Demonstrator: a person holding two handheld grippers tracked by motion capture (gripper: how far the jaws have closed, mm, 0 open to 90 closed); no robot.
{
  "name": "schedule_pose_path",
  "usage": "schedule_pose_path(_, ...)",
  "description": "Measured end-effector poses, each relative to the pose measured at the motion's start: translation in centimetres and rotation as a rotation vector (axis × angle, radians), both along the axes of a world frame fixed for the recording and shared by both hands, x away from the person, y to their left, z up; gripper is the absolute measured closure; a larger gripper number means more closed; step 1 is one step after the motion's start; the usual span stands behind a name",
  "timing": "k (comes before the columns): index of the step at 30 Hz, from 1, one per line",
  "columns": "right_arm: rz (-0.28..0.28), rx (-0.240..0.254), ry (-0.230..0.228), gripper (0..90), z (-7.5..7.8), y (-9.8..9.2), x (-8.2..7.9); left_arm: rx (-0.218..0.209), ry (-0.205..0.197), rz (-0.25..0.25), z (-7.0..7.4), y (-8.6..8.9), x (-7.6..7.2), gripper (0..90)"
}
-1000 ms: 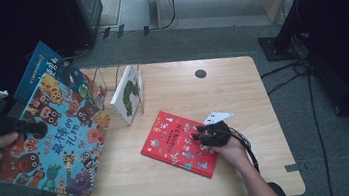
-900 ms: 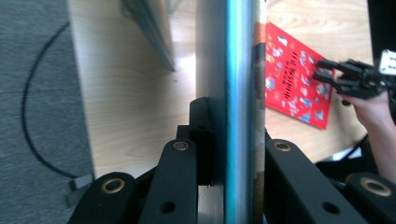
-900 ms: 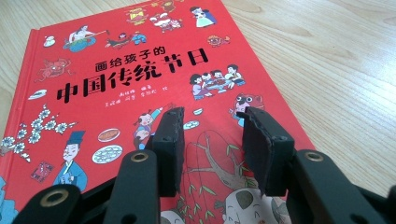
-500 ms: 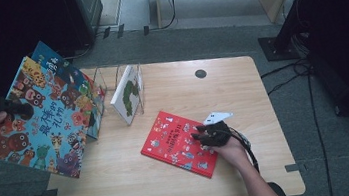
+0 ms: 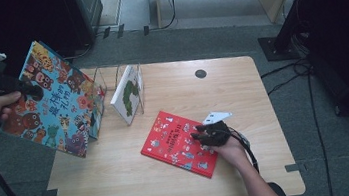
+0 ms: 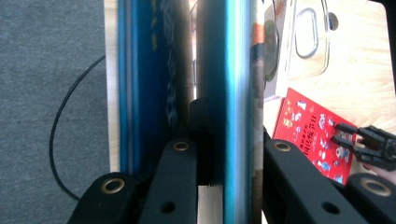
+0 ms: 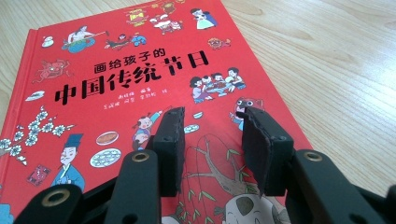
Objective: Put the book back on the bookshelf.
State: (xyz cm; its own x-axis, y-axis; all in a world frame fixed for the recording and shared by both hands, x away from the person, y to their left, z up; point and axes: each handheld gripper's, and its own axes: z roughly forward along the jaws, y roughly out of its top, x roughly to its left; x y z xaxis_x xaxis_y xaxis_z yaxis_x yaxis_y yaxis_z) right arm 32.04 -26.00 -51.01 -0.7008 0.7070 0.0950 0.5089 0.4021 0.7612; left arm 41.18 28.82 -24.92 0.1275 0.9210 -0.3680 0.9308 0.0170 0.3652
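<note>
A large blue picture book (image 5: 57, 105) with cartoon monsters hangs tilted in the air beyond the table's left edge. My left gripper (image 5: 30, 90) is shut on its upper left edge. In the left gripper view the book's blue edge (image 6: 236, 93) runs between the jaws of the left gripper (image 6: 231, 149), and a second blue surface (image 6: 144, 93) stands just left of it. A red book (image 5: 175, 140) lies flat on the table. My right gripper (image 5: 198, 138) rests over its right part. In the right gripper view the right gripper (image 7: 210, 140) stands open above the red cover (image 7: 107, 70), gripping nothing.
A wire book rack (image 5: 104, 79) at the table's back left holds an upright white book (image 5: 128, 93). A round black hole (image 5: 201, 73) marks the wooden table (image 5: 122, 185) near its far edge. Cables lie on the grey floor (image 5: 308, 91) to the right.
My left gripper has carried the blue book up and leftward, off the table's left side, and it now hangs more upright. The right gripper and red book have stayed put.
</note>
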Motion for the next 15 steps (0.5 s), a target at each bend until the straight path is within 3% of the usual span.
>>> schedule_pose_path(7,0.001,-0.001,-0.002,60.1,0.0,0.0,0.0,-0.003,-0.007,0.001,-1.3,-0.8,2.0,81.0)
schedule_pose_path(15,-0.002,-0.001,-0.007,60.0,-0.1,0.0,-0.1,0.022,0.01,0.004,-3.1,-2.0,3.7,80.5)
